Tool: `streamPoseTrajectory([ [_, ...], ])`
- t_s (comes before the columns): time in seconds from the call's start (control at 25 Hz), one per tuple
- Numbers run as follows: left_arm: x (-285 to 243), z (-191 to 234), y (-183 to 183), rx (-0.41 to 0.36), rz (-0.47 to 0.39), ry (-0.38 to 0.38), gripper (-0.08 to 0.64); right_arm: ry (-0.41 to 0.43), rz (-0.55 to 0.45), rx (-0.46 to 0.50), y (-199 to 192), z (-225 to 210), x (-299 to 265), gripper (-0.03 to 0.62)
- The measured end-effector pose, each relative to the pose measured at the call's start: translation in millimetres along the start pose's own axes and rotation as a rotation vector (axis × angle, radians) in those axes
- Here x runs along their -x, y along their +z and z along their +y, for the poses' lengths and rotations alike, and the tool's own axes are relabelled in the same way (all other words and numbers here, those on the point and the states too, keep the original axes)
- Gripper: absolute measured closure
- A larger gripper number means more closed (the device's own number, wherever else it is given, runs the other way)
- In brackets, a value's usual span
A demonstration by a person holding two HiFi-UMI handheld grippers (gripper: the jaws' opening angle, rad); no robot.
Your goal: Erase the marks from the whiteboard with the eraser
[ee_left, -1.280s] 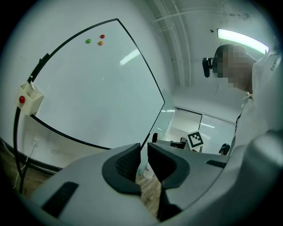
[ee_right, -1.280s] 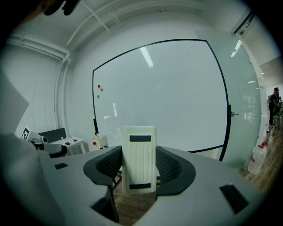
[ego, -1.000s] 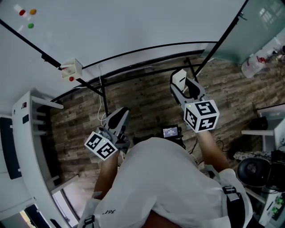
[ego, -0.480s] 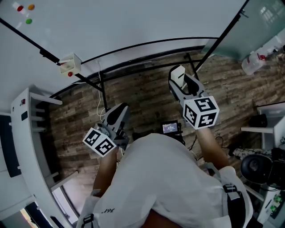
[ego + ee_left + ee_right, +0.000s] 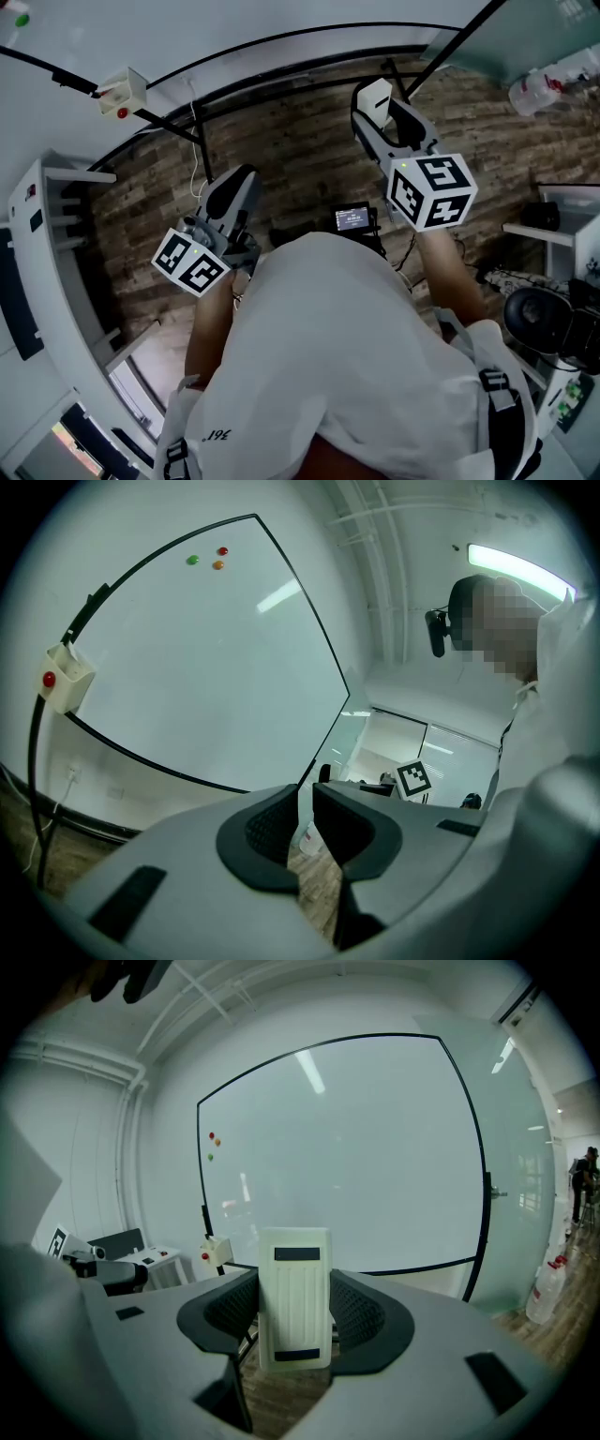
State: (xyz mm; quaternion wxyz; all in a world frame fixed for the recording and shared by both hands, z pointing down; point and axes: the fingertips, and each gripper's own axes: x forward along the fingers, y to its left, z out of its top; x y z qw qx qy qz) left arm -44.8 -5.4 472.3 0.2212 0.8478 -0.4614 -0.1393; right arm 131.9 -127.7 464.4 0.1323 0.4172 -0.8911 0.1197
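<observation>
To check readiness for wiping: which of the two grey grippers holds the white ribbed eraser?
The right gripper: its jaws clamp the white ribbed eraser, while the left gripper holds nothing.

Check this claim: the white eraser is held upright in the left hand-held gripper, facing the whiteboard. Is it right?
Wrong gripper. The white eraser is held upright in the right hand-held gripper, facing the whiteboard, as the right gripper view shows.

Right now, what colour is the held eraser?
Eraser: white with two dark bars; best in right gripper view.
</observation>
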Motion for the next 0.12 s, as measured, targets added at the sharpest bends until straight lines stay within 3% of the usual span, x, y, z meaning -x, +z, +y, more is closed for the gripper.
streamPoseTrajectory([
  [0.12,-5.6,0.0,-0.9,-0.013,-0.004,-0.009,0.506,0.007,-0.016,0.009,1.5,-1.1,-3.4,0.339],
])
